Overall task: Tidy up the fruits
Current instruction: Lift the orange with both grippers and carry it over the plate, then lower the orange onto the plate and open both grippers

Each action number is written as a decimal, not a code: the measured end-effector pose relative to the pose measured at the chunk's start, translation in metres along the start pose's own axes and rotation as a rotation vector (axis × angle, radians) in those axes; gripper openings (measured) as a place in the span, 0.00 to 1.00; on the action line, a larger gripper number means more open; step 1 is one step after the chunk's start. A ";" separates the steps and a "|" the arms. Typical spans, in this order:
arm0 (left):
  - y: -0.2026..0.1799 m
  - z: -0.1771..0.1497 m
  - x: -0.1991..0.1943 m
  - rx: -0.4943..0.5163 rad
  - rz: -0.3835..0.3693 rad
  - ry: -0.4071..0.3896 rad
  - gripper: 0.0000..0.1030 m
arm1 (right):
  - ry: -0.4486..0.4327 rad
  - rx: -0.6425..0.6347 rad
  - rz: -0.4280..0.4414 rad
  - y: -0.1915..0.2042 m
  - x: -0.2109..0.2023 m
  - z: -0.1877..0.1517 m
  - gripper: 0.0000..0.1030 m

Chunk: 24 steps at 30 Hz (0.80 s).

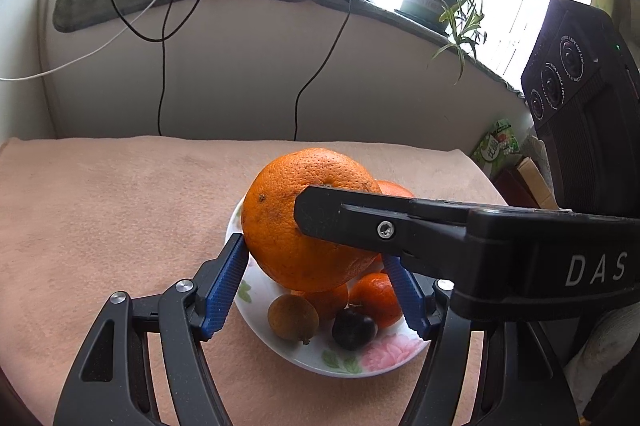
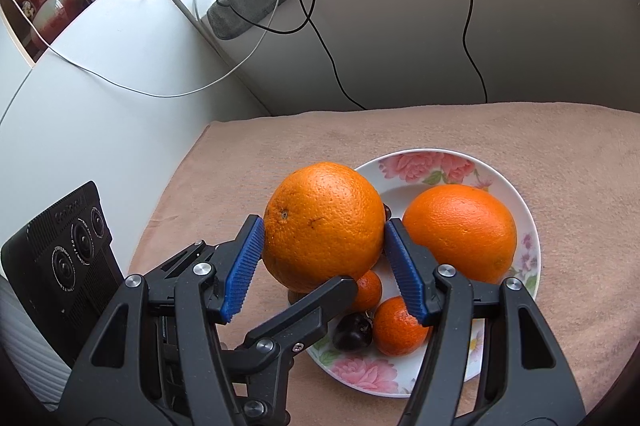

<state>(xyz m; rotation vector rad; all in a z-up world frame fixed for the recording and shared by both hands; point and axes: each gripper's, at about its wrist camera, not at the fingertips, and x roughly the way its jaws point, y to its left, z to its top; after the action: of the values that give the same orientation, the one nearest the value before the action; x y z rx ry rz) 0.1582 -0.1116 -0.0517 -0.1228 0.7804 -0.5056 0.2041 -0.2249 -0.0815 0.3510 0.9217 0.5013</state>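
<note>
Both hand-held grippers clamp the same big orange, held just above the near-left rim of the plate on the desk. The right hand-held gripper presses its blue pads on the orange's two sides; the left hand-held gripper does likewise, about half open. On the plate lie a second orange, mandarins and a dark fruit.
</note>
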 end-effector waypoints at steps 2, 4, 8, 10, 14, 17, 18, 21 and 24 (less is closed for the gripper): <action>0.001 -0.001 0.003 -0.004 -0.004 0.010 0.67 | 0.009 0.011 -0.003 -0.002 0.002 0.000 0.63; 0.001 -0.002 0.006 0.001 -0.002 0.019 0.67 | 0.014 0.024 -0.003 -0.005 0.005 -0.001 0.63; 0.000 -0.002 0.010 0.004 -0.001 0.021 0.67 | 0.005 0.026 -0.012 -0.006 0.005 -0.001 0.63; 0.000 -0.002 0.011 0.007 0.005 0.023 0.67 | -0.004 0.019 -0.015 -0.006 0.004 -0.001 0.63; 0.001 0.000 0.010 0.012 0.010 0.019 0.66 | -0.025 0.004 -0.019 -0.005 -0.001 0.002 0.63; 0.000 0.000 0.009 0.023 0.017 0.017 0.66 | -0.031 0.000 -0.024 -0.004 -0.003 0.003 0.63; 0.000 0.000 0.009 0.022 0.017 0.016 0.66 | -0.033 -0.001 -0.022 -0.004 -0.004 0.003 0.63; -0.001 0.000 0.004 0.029 0.020 0.004 0.66 | -0.044 -0.009 -0.028 -0.002 -0.006 0.002 0.63; -0.003 0.001 0.000 0.045 0.024 -0.006 0.66 | -0.050 -0.015 -0.035 -0.002 -0.008 0.000 0.67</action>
<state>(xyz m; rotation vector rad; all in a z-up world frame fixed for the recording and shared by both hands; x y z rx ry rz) 0.1576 -0.1145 -0.0498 -0.0732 0.7635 -0.4993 0.2003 -0.2307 -0.0770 0.3321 0.8737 0.4650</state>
